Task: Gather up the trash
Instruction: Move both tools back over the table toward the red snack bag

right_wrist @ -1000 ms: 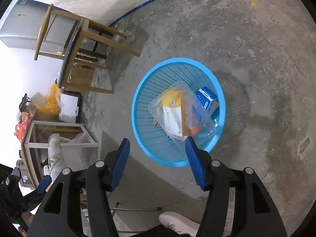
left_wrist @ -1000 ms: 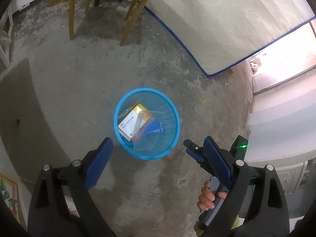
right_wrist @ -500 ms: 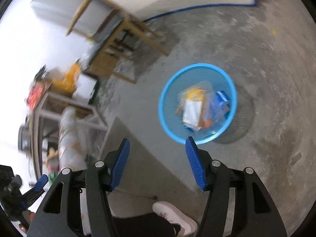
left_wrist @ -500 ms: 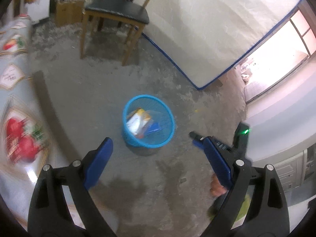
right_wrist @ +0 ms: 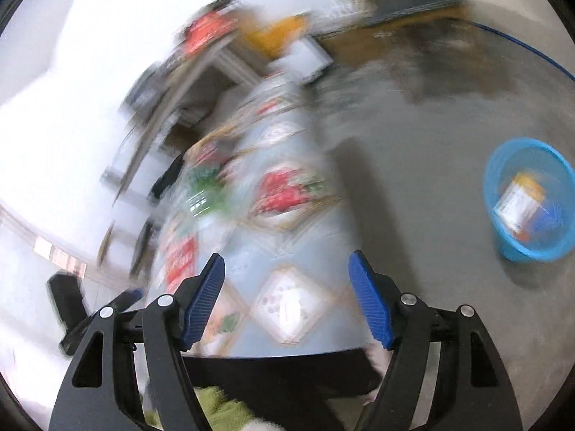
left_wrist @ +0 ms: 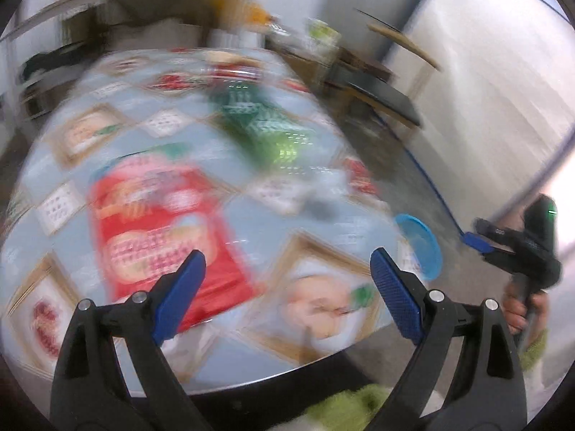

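The view is blurred by motion. A red snack bag [left_wrist: 161, 222] and a green bag [left_wrist: 266, 125] lie on the table's patterned blue cloth [left_wrist: 258, 222]. My left gripper [left_wrist: 287, 262] hovers open and empty over the table's near edge, just right of the red bag. My right gripper [right_wrist: 286, 262] is also above the near edge, its jaws opening with nothing between them. The blue mesh basket [right_wrist: 524, 251] with trash inside stands on the floor to the right. In the left wrist view the basket [left_wrist: 424, 248] is partly hidden by the table.
A hand [left_wrist: 521, 309] holds the right gripper [left_wrist: 478, 239] beyond the table's right side. A wooden chair [left_wrist: 381, 93] and a white mattress [left_wrist: 485, 89] stand behind. Cluttered shelves [right_wrist: 201, 72] are past the table. Grey concrete floor [right_wrist: 413, 143] surrounds the basket.
Both grippers rose and swung away from the basket to the table; the basket went from the middle of each view to the right side. The right jaws widened.
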### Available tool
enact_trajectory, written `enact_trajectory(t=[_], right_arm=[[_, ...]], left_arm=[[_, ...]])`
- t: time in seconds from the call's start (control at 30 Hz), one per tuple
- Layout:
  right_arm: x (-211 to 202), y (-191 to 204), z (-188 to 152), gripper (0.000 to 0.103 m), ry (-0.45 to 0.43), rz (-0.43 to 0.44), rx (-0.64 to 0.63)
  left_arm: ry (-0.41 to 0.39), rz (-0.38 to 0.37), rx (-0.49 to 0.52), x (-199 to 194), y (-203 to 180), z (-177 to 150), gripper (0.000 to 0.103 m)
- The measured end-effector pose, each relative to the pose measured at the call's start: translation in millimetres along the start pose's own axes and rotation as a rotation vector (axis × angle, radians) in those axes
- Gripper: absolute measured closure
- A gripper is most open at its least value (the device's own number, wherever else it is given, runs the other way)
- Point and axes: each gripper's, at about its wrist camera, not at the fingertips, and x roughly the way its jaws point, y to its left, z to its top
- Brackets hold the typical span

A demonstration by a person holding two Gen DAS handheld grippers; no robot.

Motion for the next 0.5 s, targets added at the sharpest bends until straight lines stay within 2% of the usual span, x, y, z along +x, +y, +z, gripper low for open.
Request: enact_trajectory(t=[0.13,0.2,0.27,0.33,0.4,0.5], right_arm=[[50,80,-12,0.033,0.121,0.129,-0.141],[84,113,-21,0.033,0.197,0.167,-0.172],[113,134,-28,0.033,0.256,0.168,-0.182],[144,150,-36,0.034,0.305,0.149,-0.189],[172,165,-41,0.045,0.347,0.094,-0.211],[202,181,-45,0.055,0.373,0.001,-0.264]], left_arm=[[-0.035,0.067,-0.083,-18,55,-17,0.014],[-0.030,0.069,-0.112,-18,74,-23,0.014],[-0.005,0.041,-0.155,-14,89,-30,0.014],[0.001,0.005,-0.181,-10,97,-33,0.014],[-0.004,-0.027,-0.204,-7,106,-36,0.019],[0.021,-0.066,-0.244,2,114,-39,0.031]])
